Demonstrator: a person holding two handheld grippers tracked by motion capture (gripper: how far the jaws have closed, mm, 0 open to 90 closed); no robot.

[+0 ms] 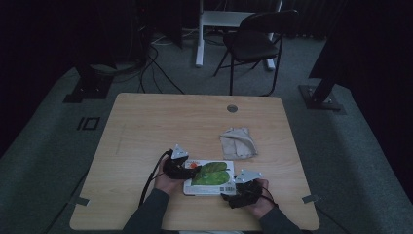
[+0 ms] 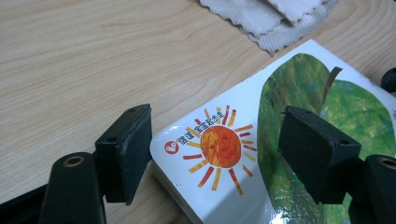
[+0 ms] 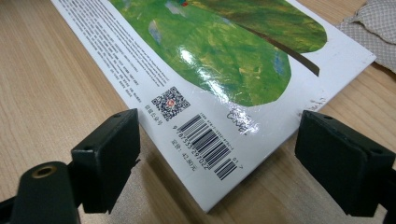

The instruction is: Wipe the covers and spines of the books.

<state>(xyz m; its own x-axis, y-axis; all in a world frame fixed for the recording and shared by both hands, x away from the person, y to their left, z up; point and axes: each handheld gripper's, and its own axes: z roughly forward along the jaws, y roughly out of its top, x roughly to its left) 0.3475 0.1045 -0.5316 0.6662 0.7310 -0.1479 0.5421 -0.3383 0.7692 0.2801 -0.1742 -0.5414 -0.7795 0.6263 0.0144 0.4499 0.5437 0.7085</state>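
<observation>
I've got the book (image 1: 210, 176) lying flat near the front of the worktop (image 1: 146, 126), back cover up. My left gripper (image 1: 193, 170) straddles its sun corner with jaws wide, nothing pinched. My right gripper (image 1: 229, 196) stands open around the barcode corner, pads clear of it. The cloth (image 1: 238, 143) sits just beyond the book's far edge; bare wood lies to the left.

The room is dim, its far side nearly black. A light wooden desk (image 1: 160, 122) with a round grommet hole (image 1: 232, 108) stands on grey-green carpet (image 1: 44, 161). Beyond it are a black folding chair (image 1: 253, 41), a white table leg (image 1: 199, 34), dark stand bases and trailing cables (image 1: 151, 63).
</observation>
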